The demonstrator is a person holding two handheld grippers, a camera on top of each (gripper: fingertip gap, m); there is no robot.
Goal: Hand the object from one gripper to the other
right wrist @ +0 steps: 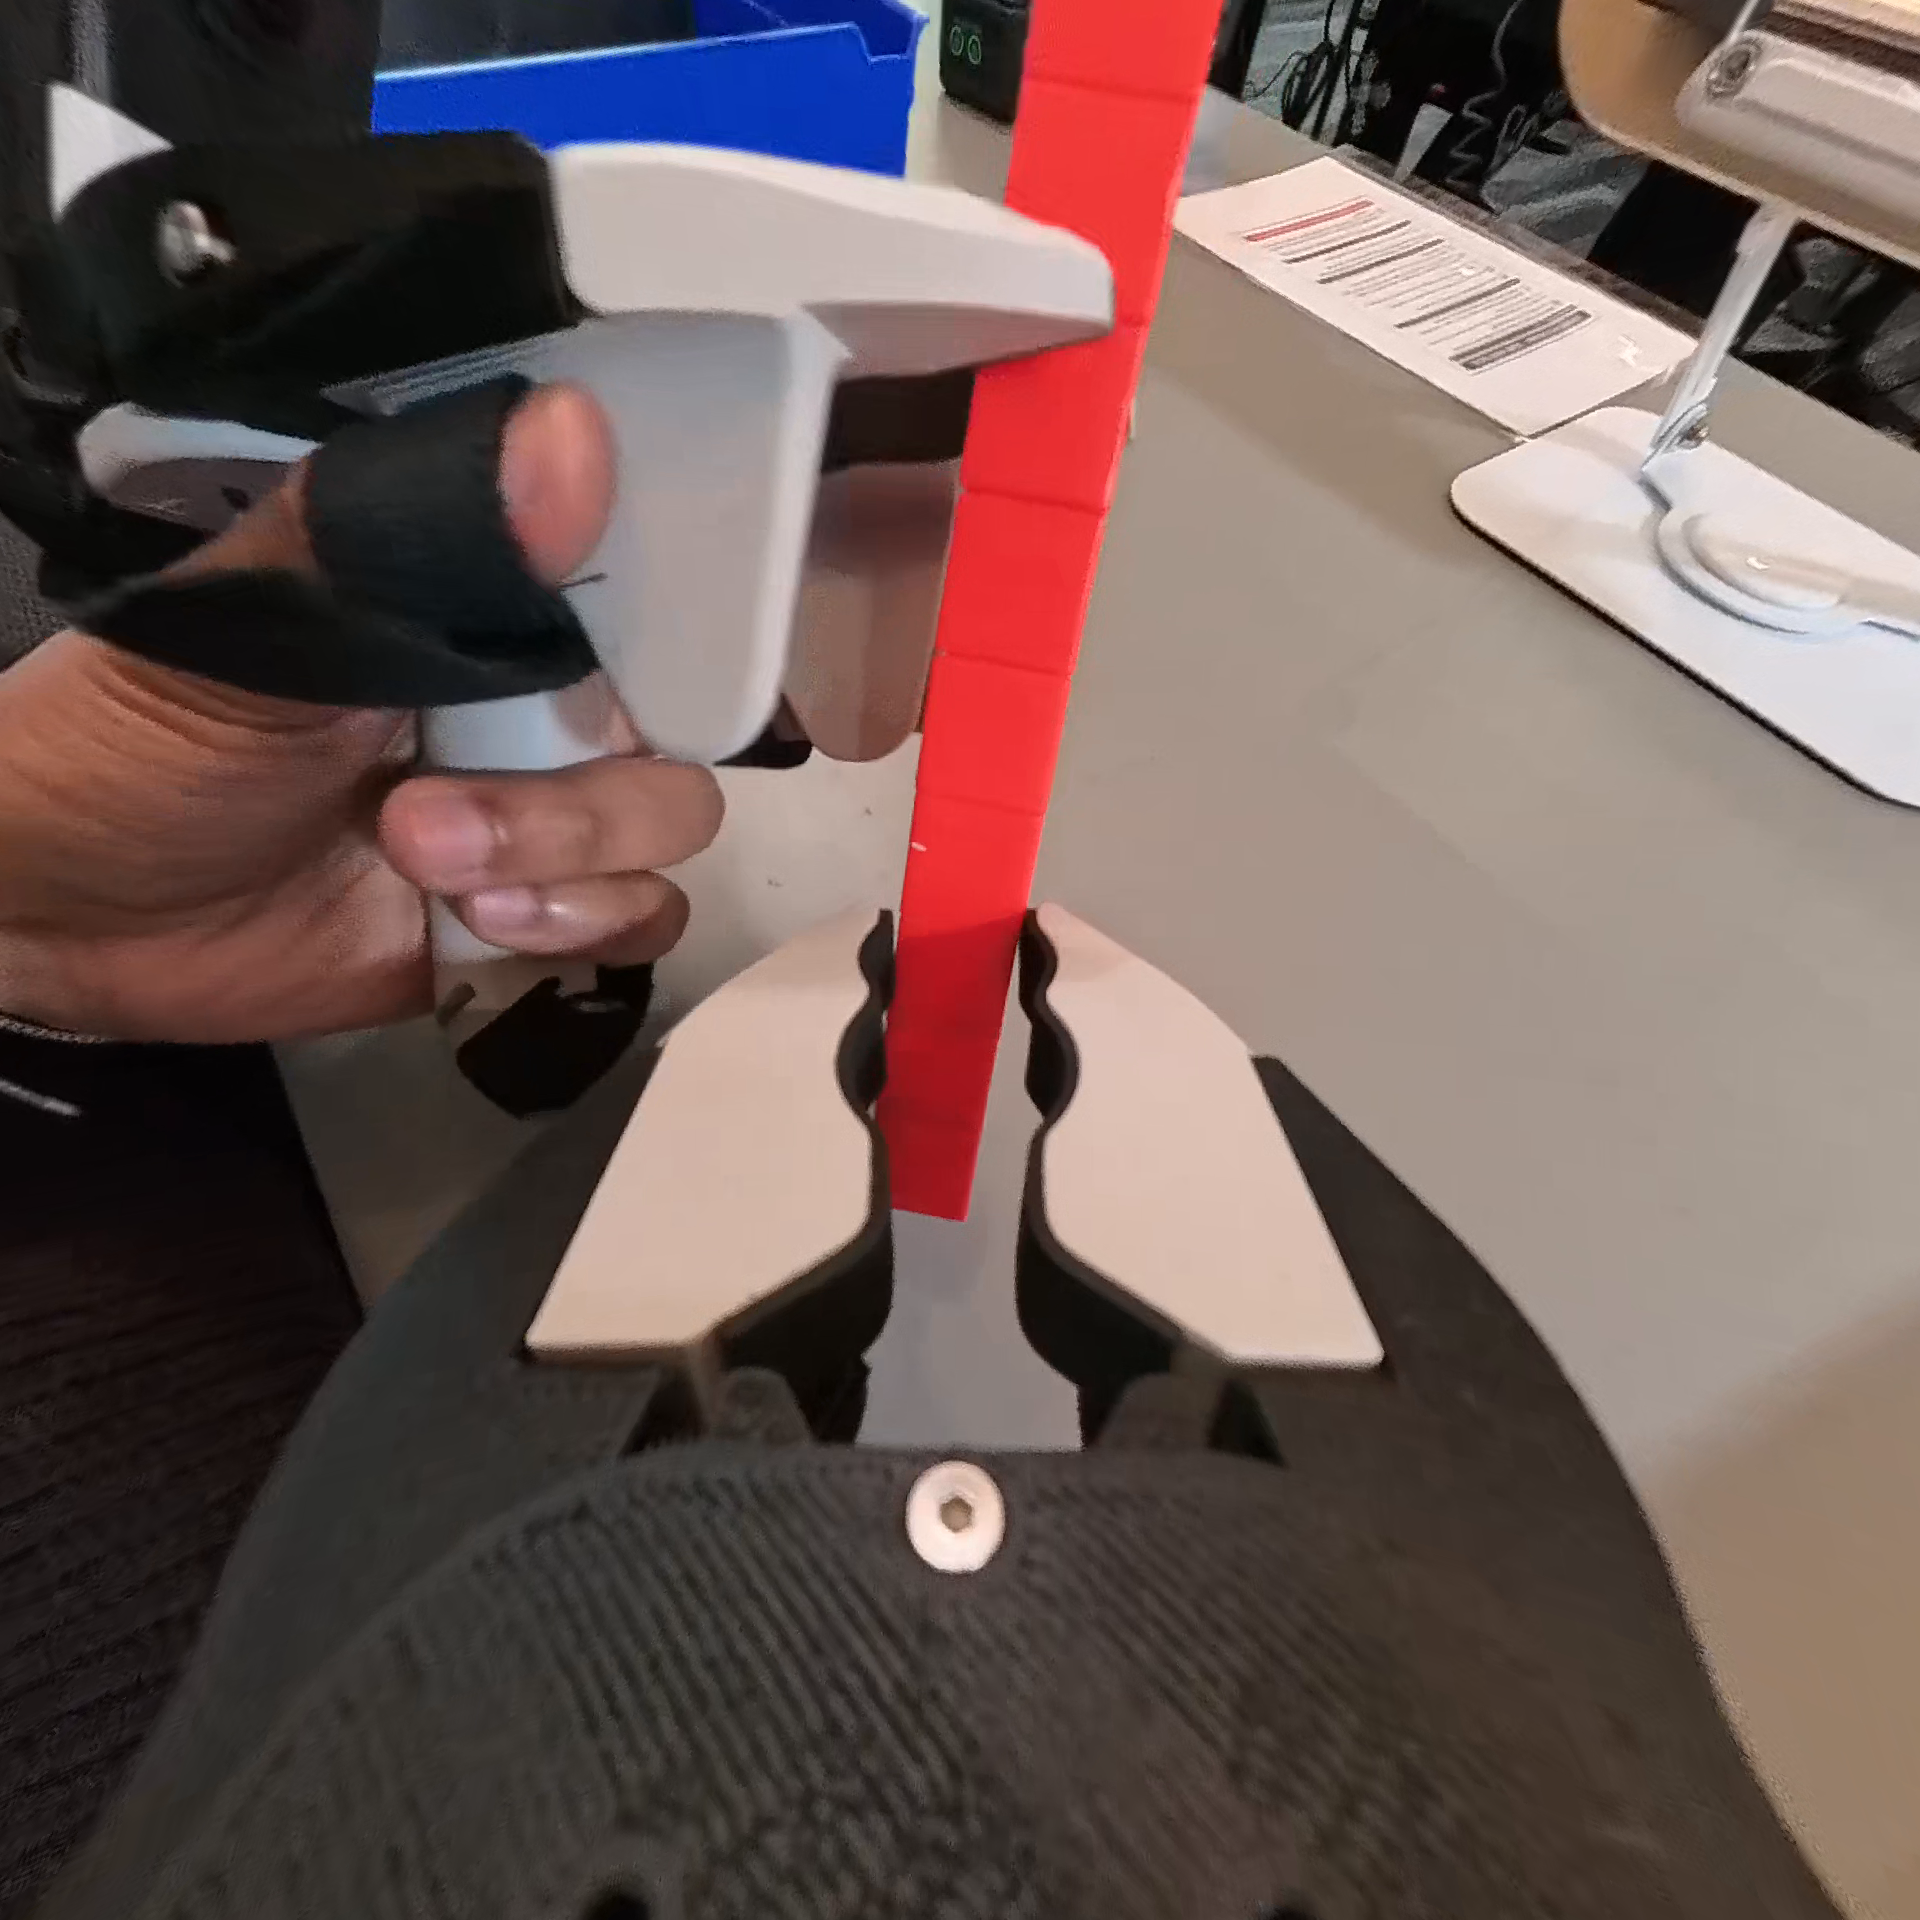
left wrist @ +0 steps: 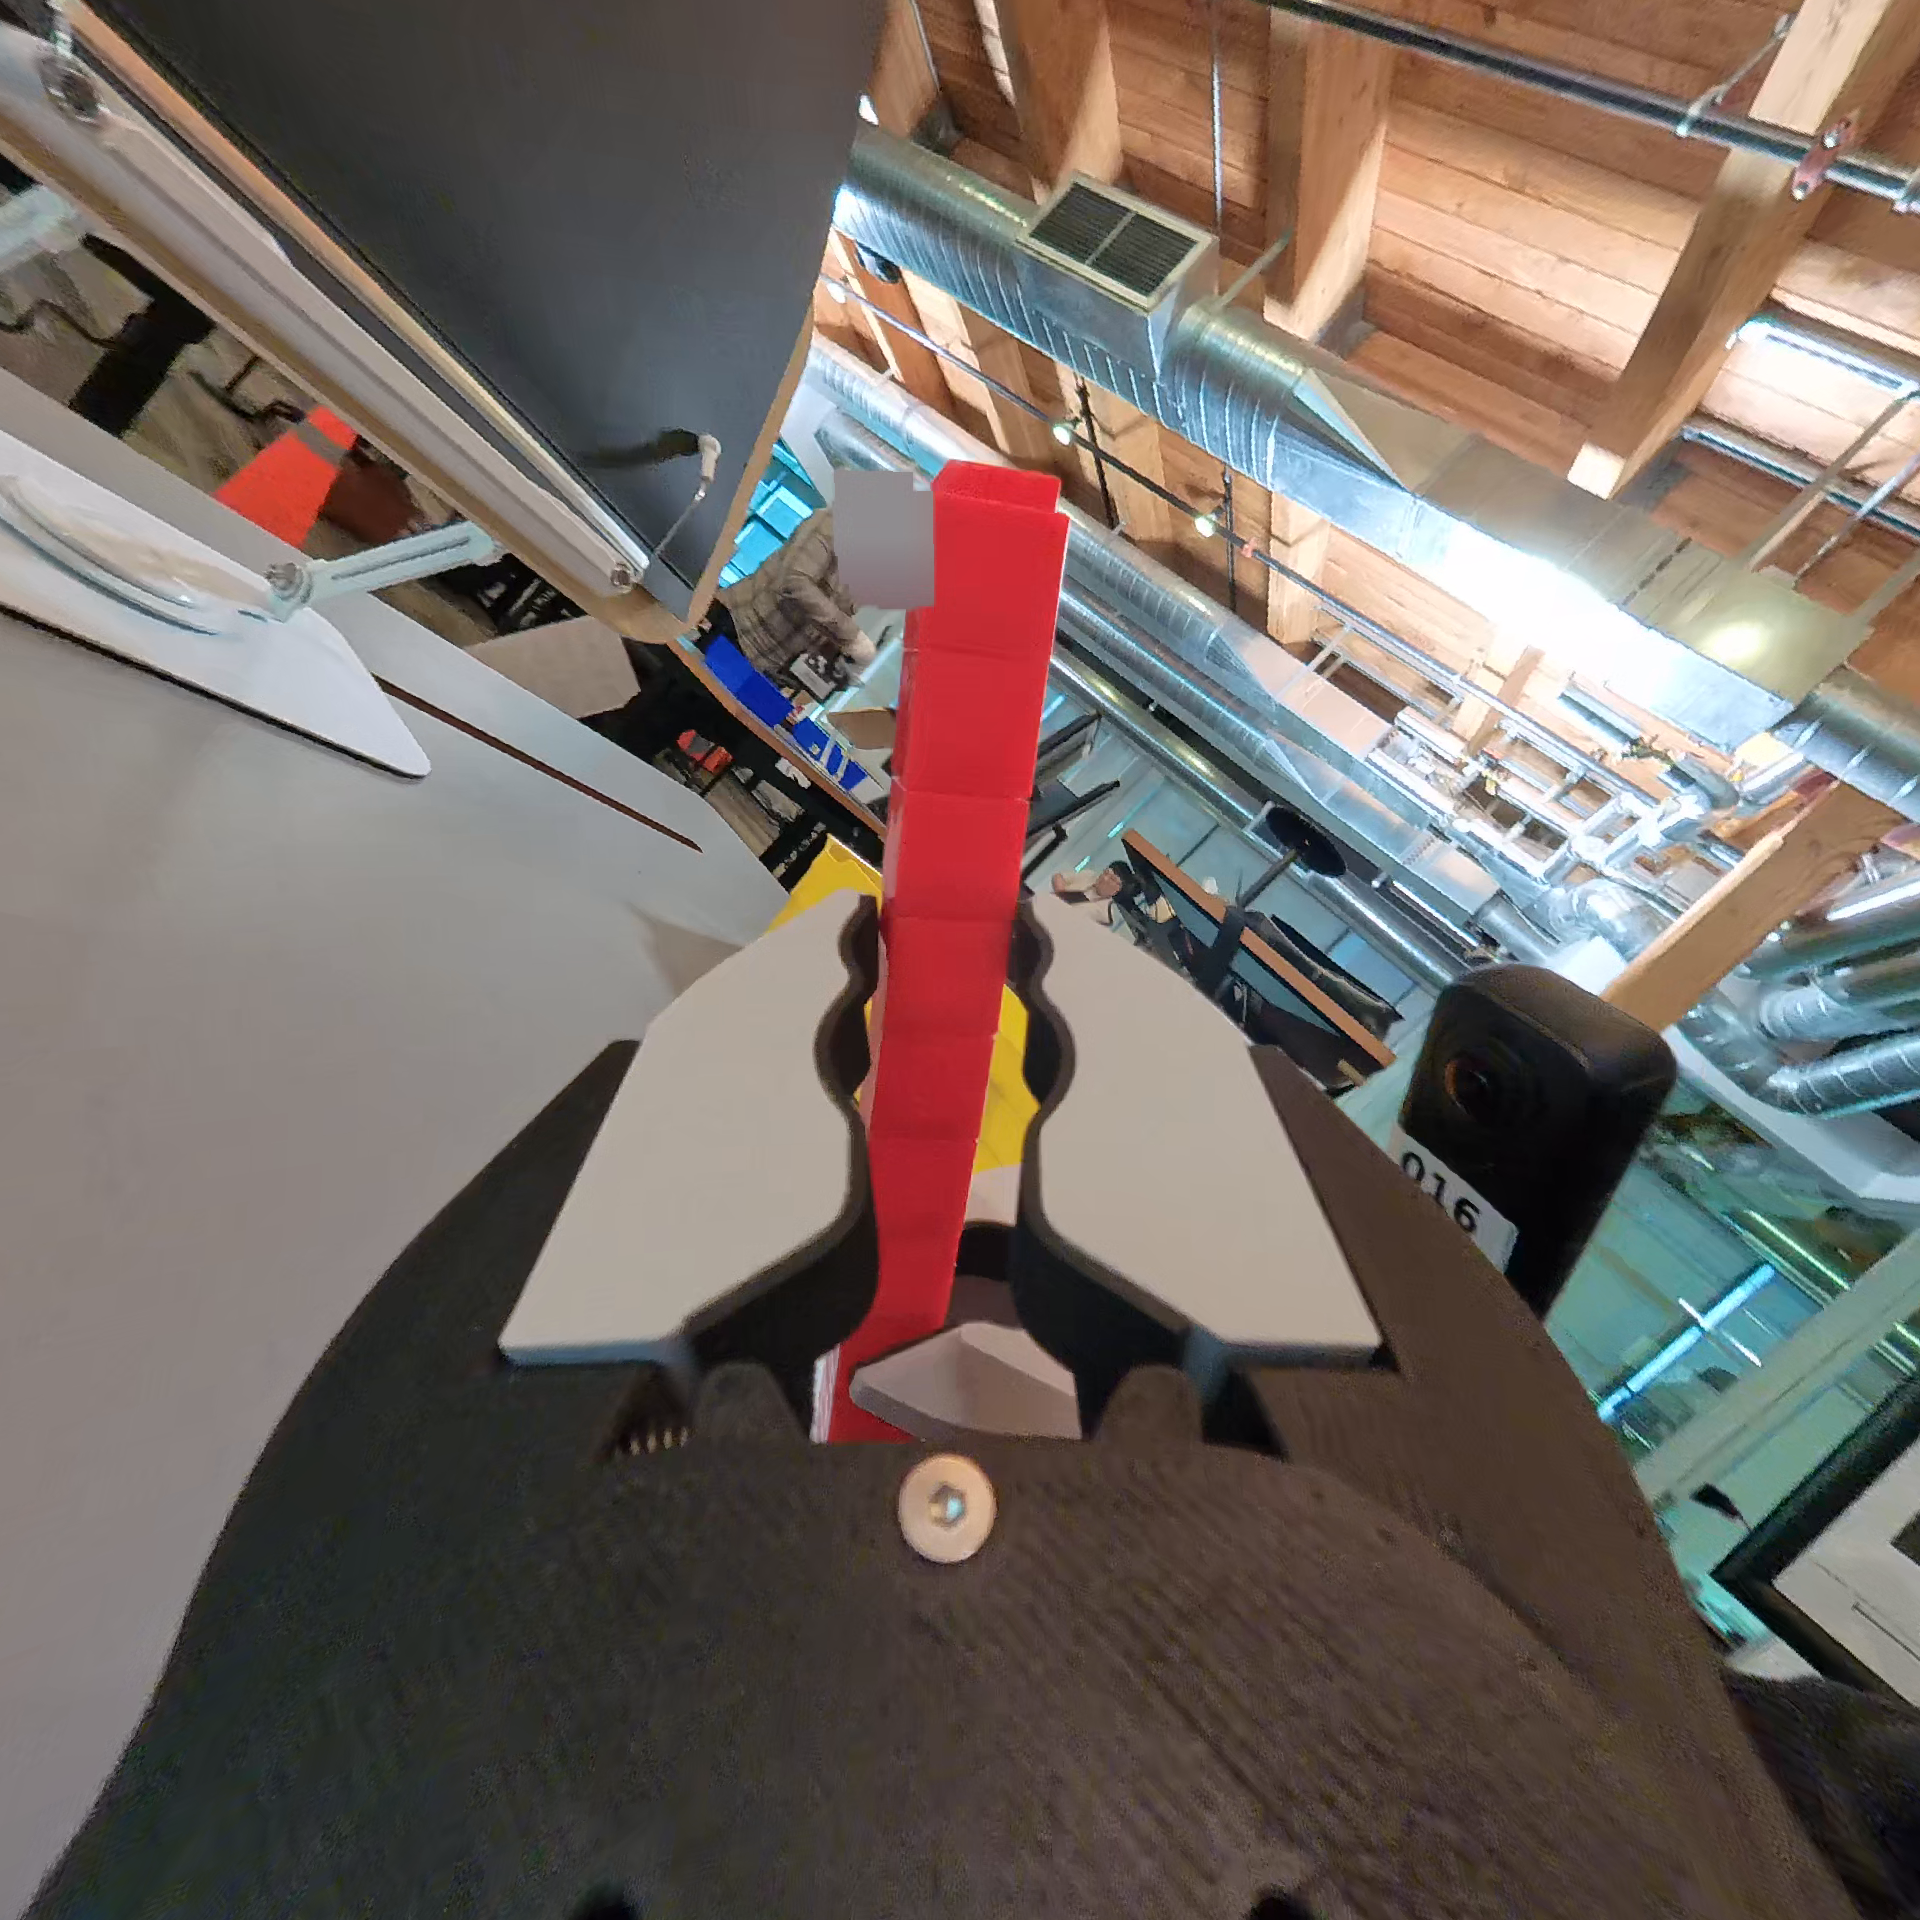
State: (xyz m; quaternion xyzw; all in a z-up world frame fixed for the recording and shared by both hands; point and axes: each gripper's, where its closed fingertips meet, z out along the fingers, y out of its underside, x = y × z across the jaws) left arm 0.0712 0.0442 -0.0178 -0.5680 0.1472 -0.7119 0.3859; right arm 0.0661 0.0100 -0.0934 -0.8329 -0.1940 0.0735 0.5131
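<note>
The object is a long red stick of joined cubes (left wrist: pixel 966 727), held upright above the grey table (right wrist: pixel 1403 935). My left gripper (left wrist: pixel 951 925) is shut on it, and the stick crosses between the fingers and rises past them. In the right wrist view the left gripper (right wrist: pixel 1081 312), held by a gloved hand (right wrist: pixel 260 810), clamps the stick (right wrist: pixel 1039 582) about halfway up. My right gripper (right wrist: pixel 956 920) has its pads against both sides of the stick's bottom end. The top of the stick is cut off in the right wrist view.
A white monitor stand base (right wrist: pixel 1714 582) and a printed sheet of paper (right wrist: pixel 1423 281) lie on the table at the right. A blue bin (right wrist: pixel 665 94) stands behind the left gripper. A dark monitor (left wrist: pixel 499 260) hangs over the table, and a yellow bin (left wrist: pixel 831 894) shows behind the fingers. About 30 cm separates my left fingertips from the dark monitor (left wrist: pixel 499 260).
</note>
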